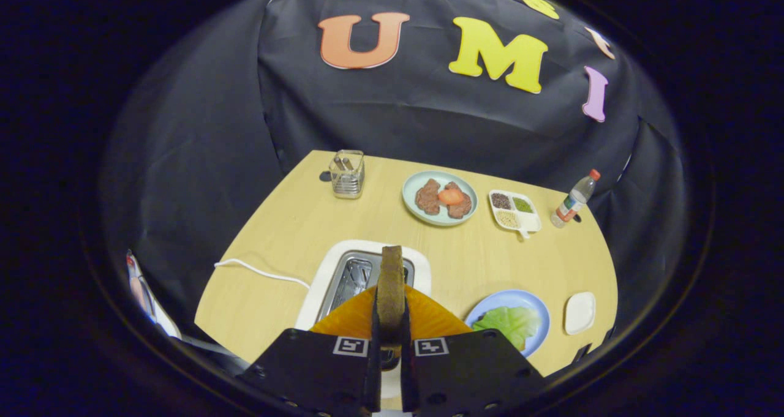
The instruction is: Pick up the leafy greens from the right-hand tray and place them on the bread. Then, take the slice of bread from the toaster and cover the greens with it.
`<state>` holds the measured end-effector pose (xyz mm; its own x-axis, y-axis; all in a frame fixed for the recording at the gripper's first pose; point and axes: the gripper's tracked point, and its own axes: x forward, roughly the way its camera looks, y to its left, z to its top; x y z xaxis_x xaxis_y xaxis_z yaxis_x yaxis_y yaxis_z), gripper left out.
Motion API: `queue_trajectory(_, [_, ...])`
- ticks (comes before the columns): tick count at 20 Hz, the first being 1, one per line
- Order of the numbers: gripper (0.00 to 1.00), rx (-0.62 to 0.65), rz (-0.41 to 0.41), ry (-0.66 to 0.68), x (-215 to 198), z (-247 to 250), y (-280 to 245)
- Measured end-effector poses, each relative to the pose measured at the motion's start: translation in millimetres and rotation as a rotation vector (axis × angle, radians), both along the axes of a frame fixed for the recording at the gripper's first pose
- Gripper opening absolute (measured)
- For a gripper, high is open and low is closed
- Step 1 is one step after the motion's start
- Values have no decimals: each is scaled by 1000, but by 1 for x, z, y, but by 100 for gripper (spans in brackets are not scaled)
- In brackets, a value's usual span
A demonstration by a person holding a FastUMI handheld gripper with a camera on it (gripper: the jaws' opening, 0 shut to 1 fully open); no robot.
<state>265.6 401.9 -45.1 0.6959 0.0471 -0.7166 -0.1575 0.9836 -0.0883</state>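
We are gripping the bread slice (390, 282) in our tool (390, 319), above the toaster (361, 276) near the worktop's (294, 221) front edge.

Matt pale wood-grain table (288, 221); glossy white plastic toaster (318, 288) with shiny metal slots; clear plastic bottle (572, 202); rough, porous bread slice (390, 285) clamped between the gripper (390, 325) fingers; smooth glazed blue plate (539, 325).

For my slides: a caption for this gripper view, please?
Gripper shut on bread slice above the toaster; greens on the blue plate.
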Motion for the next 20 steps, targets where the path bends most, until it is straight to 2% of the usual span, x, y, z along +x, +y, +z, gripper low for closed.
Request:
queue_trajectory(6, [12,68,14,-110,-17,74,-6])
queue_trajectory(11, [12,89,-11,-163,-30,97,-37])
queue_trajectory(15, [12,111,-62,-143,-35,72,-74])
queue_trajectory(20, [13,116,-130,-54,-34,6,-127])
